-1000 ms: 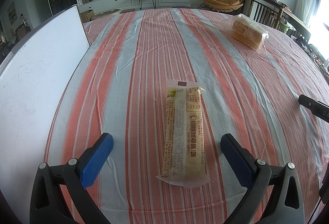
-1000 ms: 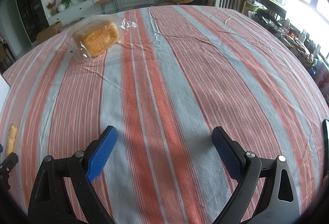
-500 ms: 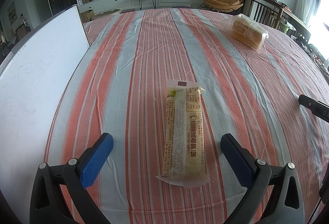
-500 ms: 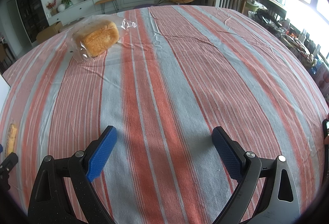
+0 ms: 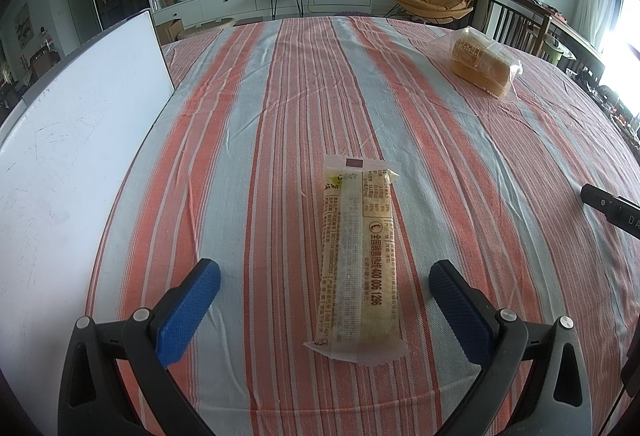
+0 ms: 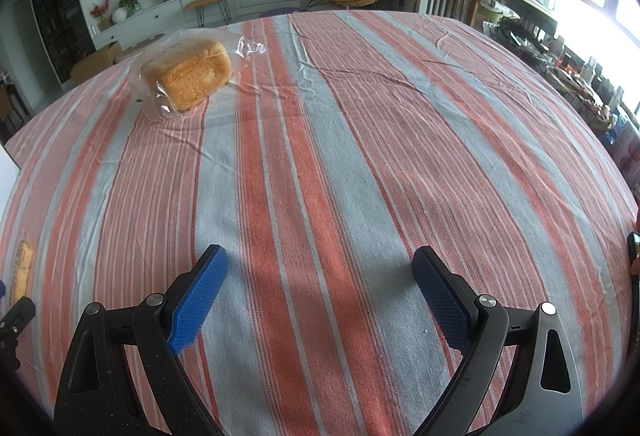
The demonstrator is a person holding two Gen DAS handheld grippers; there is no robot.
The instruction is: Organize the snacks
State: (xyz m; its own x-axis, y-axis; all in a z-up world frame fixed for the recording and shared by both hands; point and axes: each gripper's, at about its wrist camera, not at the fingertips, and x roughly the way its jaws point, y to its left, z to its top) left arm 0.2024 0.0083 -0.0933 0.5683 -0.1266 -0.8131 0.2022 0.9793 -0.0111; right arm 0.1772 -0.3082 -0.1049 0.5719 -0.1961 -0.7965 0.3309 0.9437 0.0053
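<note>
Straddling snack bar (image 5: pixel 360 256): left gripper (image 5: pixel 324 272) spread | right gripper (image 6: pixel 318 262) spread, empty | bar label unreadable

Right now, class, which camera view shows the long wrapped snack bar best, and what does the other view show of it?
The left wrist view: the wrapped snack bar lies whole between the open left claw, its printed label showing. The right wrist view catches only a sliver at its left edge.
</note>
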